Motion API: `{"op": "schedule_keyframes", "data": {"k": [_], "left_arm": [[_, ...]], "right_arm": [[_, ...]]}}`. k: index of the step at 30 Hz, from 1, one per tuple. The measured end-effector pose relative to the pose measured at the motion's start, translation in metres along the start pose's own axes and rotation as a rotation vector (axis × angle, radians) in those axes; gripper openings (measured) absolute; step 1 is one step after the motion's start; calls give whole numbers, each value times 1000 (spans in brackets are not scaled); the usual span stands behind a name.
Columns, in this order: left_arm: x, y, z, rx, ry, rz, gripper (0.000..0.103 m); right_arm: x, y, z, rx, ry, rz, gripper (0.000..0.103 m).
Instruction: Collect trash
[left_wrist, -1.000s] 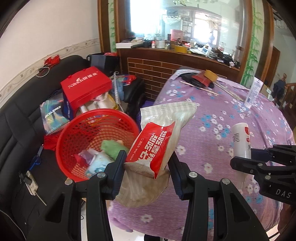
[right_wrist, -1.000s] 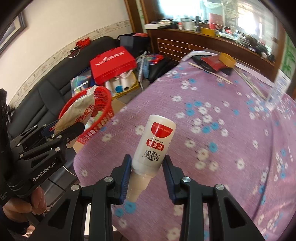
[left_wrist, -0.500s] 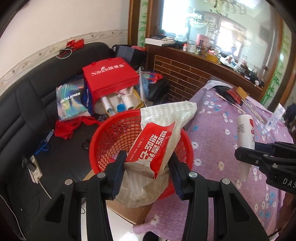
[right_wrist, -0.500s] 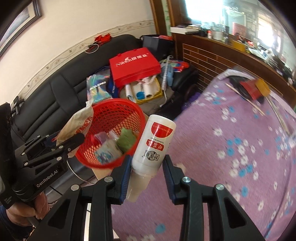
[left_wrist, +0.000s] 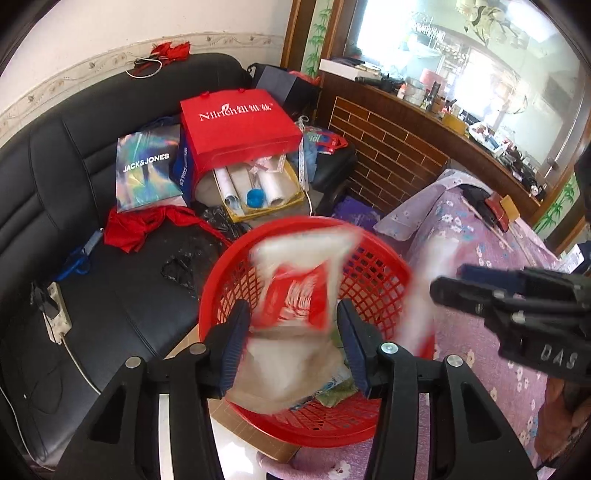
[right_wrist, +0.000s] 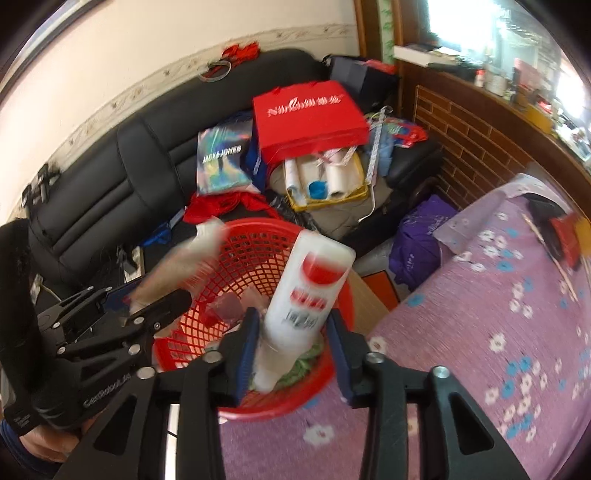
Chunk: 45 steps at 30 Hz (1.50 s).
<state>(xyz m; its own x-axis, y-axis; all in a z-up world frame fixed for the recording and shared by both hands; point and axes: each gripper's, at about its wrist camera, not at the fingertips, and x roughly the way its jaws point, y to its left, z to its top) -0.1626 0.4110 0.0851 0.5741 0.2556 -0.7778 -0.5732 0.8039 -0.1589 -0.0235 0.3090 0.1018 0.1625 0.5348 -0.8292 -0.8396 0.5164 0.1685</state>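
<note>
A red mesh basket (left_wrist: 376, 266) stands beside the purple floral table; it also shows in the right wrist view (right_wrist: 255, 254). My left gripper (left_wrist: 290, 343) is over it, jaws spread, with a blurred red-and-white wet-wipe packet (left_wrist: 295, 299) loose between them. My right gripper (right_wrist: 291, 345) is over the basket too, jaws spread, with a blurred white bottle with a red label (right_wrist: 310, 284) between them. Both items look in motion. Other trash lies in the basket bottom.
A black sofa (left_wrist: 48, 206) behind the basket holds a red gift bag (left_wrist: 236, 125), a Jack&Jones bag (left_wrist: 146, 166) and red cloth. The purple floral table (right_wrist: 498, 332) is on the right. A brick-faced counter (left_wrist: 391, 147) stands behind.
Both grippers moved left from the table to above the basket. Both jaws have spread, and the packet and bottle are now blurred and loose between them.
</note>
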Motion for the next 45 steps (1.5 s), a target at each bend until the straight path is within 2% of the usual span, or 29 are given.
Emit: {"op": "schedule_keyframes", "data": {"k": [2, 4, 8, 11, 14, 18, 23, 27, 31, 40, 45], "left_arm": [[-2, 3, -2, -11, -9, 8, 59], [-9, 4, -4, -21, -42, 39, 59], [-29, -3, -12, 1, -113, 99, 68], [-48, -15, -24, 39, -168, 136, 79], [-70, -29, -38, 62, -206, 149, 85], [-101, -50, -62, 87, -242, 196, 98], [-126, -78, -97, 108, -249, 261, 101], [-128, -94, -114, 115, -199, 288, 101], [-139, -105, -129, 100, -194, 279, 101], [-150, -130, -145, 117, -192, 308, 101], [-153, -134, -148, 118, -202, 365, 101]], "right_arm": [[-3, -3, 1, 13, -10, 3, 48], [-13, -5, -2, 17, -36, -23, 49], [-35, -11, -17, 28, -63, -82, 63], [-53, -11, -33, 24, -84, -145, 70], [-73, -13, -57, 32, -92, -183, 78], [-95, -15, -91, 17, -82, -191, 79], [-126, -26, -142, 7, -75, -211, 81], [-145, -35, -170, 0, -85, -219, 82], [-162, -46, -184, 5, -109, -226, 82], [-179, -48, -206, -16, -128, -217, 83], [-185, -48, -210, -16, -138, -210, 83]]}}
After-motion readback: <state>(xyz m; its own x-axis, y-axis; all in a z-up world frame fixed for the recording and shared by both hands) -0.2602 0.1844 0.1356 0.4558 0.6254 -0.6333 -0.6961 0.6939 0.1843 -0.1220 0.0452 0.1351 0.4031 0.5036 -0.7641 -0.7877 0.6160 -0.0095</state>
